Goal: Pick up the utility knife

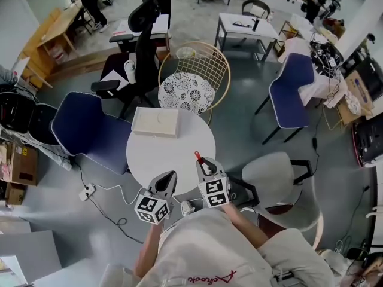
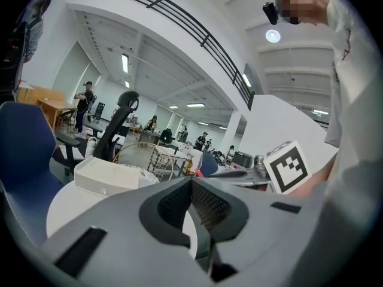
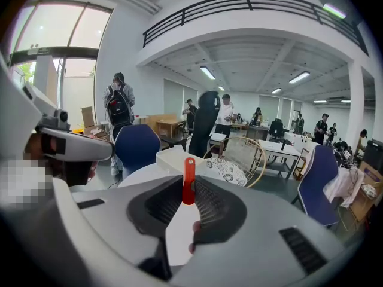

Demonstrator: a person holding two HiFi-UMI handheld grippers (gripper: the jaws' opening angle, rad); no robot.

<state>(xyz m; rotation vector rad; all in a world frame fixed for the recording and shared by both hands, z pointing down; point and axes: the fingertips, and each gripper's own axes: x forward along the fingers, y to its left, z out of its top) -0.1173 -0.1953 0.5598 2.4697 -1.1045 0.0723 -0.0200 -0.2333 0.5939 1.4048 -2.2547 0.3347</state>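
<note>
The utility knife [image 1: 198, 156] is a slim red-handled tool held in my right gripper [image 1: 203, 163], above the near edge of the round white table [image 1: 161, 154]. In the right gripper view the knife [image 3: 189, 181] stands upright between the dark pads, its red end poking out past the tips of the right gripper [image 3: 189, 191], which is shut on it. My left gripper [image 1: 169, 176] hovers just left of it, also over the table's near edge. In the left gripper view its jaws [image 2: 192, 183] meet at the tips with nothing between them.
A flat white box [image 1: 155, 122] lies at the table's far side. Around the table stand a blue chair [image 1: 90, 130], a wire chair with a patterned cushion [image 1: 187, 91], a black office chair [image 1: 134, 58] and a grey chair [image 1: 278, 184]. A power strip [image 1: 87, 192] lies on the floor.
</note>
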